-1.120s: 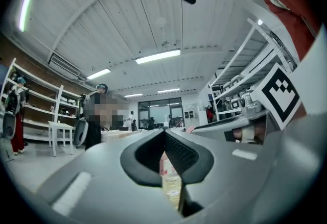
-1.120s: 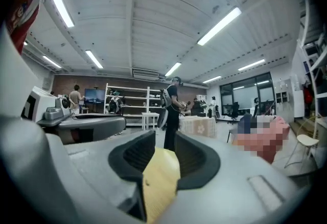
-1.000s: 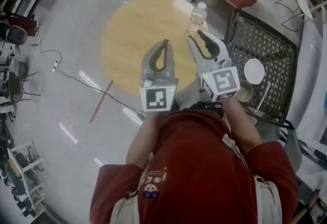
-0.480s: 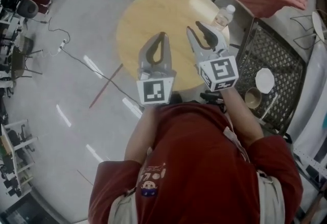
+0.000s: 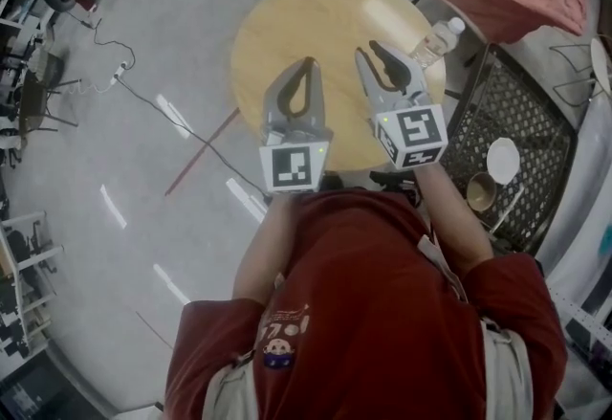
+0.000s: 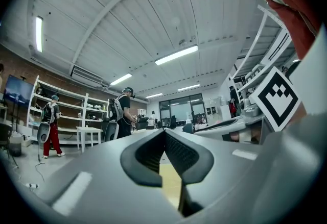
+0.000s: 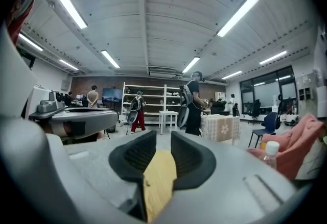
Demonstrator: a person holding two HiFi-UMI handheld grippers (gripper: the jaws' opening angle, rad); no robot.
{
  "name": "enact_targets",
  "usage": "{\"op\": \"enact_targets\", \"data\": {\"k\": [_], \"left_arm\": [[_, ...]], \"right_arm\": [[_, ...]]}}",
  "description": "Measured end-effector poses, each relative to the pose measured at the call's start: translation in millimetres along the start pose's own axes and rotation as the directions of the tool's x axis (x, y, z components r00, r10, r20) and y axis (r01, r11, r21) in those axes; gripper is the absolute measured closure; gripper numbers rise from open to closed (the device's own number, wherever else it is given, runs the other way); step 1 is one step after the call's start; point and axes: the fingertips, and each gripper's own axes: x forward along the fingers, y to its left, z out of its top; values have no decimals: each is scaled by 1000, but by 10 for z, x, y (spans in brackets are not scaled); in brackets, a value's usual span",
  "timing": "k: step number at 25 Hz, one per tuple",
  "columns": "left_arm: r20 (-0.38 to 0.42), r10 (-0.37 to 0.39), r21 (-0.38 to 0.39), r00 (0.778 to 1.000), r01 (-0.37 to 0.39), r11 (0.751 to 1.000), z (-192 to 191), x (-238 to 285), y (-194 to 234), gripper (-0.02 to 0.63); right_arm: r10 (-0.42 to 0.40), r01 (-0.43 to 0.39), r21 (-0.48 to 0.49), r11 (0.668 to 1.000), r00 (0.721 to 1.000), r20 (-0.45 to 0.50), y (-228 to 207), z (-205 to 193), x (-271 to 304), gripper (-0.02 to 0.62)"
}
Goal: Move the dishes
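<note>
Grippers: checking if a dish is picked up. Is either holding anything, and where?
Nothing held: left gripper is shut, empty; right gripper has just been closing, jaws apart, nothing between.

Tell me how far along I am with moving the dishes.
Nothing looks moved yet: the white dish and brown cup sit on the black mesh table, and the round wooden table shows only a water bottle. Nothing is in hand: the left gripper is shut and empty, and the right gripper is open, its jaws having just closed a little on nothing. Remaining: picking up and carrying both dishes.
</note>
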Motion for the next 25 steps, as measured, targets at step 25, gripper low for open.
{"op": "enact_targets", "data": {"k": [25], "left_arm": [[-21,-25,-18,999,25,1000,-199,209,150,600]], "right_arm": [[-54,53,-19,998,998,-27,-83,-83,201,594]]}}
